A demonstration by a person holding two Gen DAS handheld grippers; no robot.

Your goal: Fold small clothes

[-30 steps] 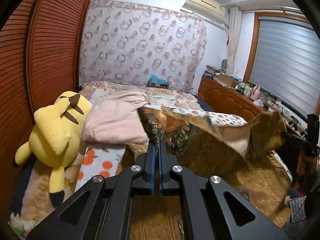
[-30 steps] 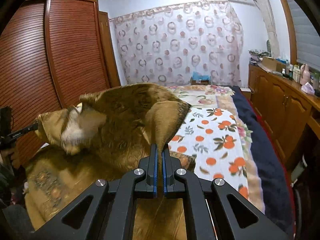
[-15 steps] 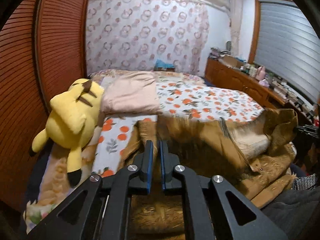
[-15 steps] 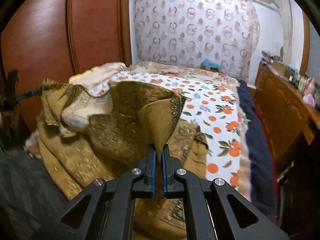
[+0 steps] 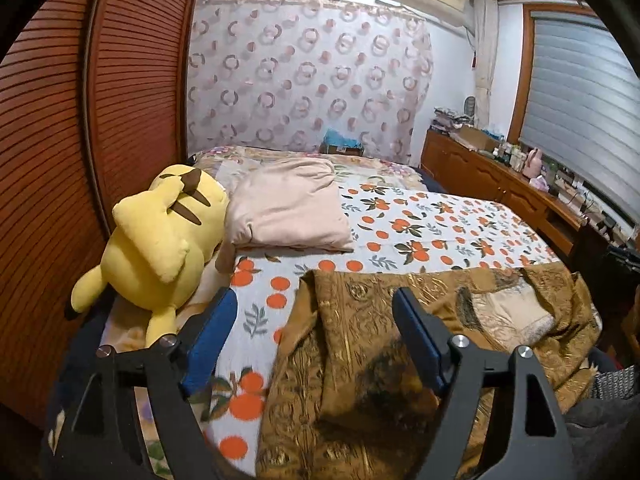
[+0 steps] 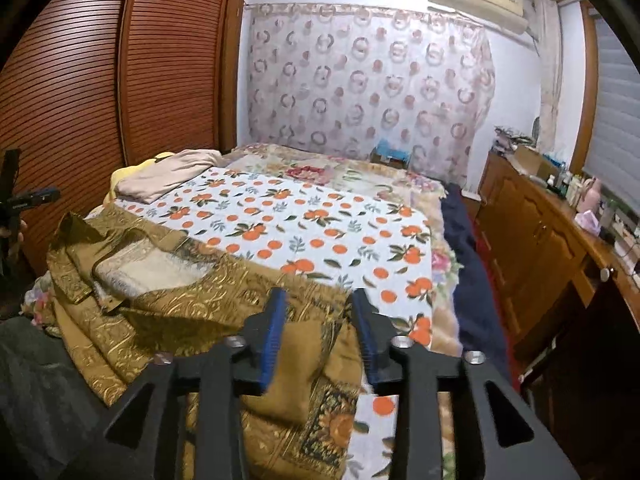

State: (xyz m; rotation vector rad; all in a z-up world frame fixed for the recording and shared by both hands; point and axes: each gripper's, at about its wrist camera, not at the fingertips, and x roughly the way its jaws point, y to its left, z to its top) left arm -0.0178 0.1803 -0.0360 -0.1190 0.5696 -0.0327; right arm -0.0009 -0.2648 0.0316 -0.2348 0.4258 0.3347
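My left tongs (image 5: 314, 308) have just opened wide, my right tongs (image 6: 318, 306) partway; the gold-brown top (image 5: 360, 320) lies loose on the bed (image 6: 320, 216), yellow plush toy (image 5: 160, 240) at ten o'clock.

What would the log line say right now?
left gripper: open, just released | right gripper: open, just released | golden-brown patterned garment: lying on bed

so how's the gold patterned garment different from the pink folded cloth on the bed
The gold patterned garment is shiny brown-gold brocade, the pink folded cloth plain and matte. The garment lies rumpled at the near edge with its pale lining showing; the cloth sits neatly folded farther back beside the yellow plush toy. Both rest on the orange-print bedspread.
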